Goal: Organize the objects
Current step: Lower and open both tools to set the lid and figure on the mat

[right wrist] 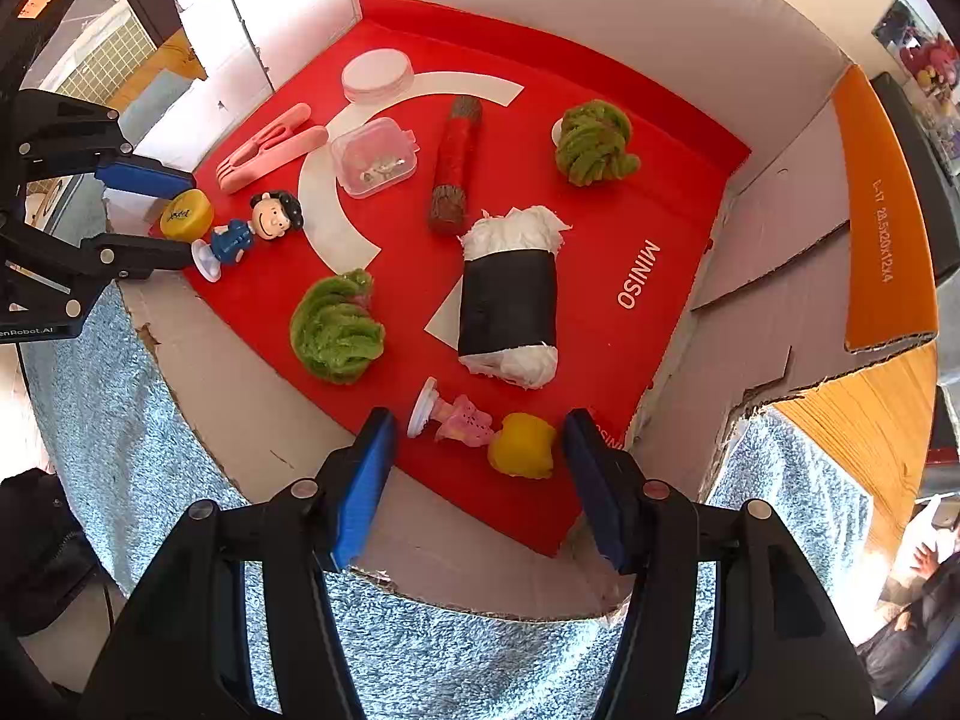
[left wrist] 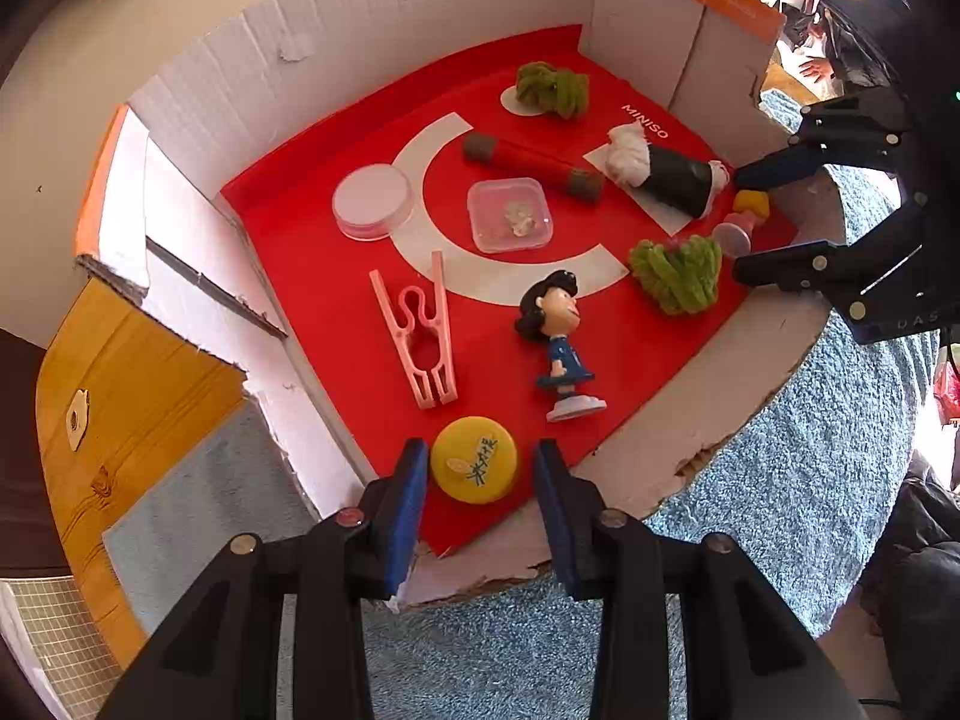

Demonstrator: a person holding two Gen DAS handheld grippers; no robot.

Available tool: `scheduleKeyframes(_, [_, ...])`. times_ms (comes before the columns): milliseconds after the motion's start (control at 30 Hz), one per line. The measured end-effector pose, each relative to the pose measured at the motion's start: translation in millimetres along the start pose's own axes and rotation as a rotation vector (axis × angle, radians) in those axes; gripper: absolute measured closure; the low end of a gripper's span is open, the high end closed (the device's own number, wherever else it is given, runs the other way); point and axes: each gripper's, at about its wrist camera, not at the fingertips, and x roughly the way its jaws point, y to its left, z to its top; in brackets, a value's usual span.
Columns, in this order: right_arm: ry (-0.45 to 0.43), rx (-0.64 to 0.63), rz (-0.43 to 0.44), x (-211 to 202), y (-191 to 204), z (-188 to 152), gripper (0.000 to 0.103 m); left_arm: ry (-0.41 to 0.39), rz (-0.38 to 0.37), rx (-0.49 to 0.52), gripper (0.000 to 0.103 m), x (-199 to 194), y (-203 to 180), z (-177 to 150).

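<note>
At the cardboard tray's (left wrist: 648, 456) near edge, my left fingers (left wrist: 482, 489) stand apart around the yellow cap (left wrist: 474, 461), not pressing it. My right fingers (right wrist: 480, 480) gape around the pink figurine (right wrist: 480, 429). Farther in, the clear square box (left wrist: 510, 222) holds pale bits.

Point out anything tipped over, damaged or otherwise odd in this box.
Both figurines are tipped over on the red liner: the dark-haired figurine and the pink one with the yellow head lie on their sides, bases off the floor. The cardboard box's front edge is torn and ragged.
</note>
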Motion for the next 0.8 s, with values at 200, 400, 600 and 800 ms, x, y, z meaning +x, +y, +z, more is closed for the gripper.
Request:
scheduleKeyframes(200, [0.003,0.001,-0.001,-1.3,-3.4,-2.4,0.046,-0.009,0.009,-0.004,0.054,-2.4,5.6,2.5])
scheduleKeyframes(400, [-0.004,0.010,-0.001,-4.4,-7.0,-5.5,0.046,-0.016,0.002,-0.012,0.053,-3.6,5.4,4.9])
scheduleKeyframes(600, [-0.010,0.007,-0.011,-8.7,-10.9,-10.6,0.045,-0.023,0.009,-0.013,0.053,-9.4,7.2,5.3])
scheduleKeyframes(800, [-0.029,0.018,-0.008,-18.5,-16.8,-17.1,0.034,-0.045,0.017,-0.025,0.051,-19.5,9.4,7.3])
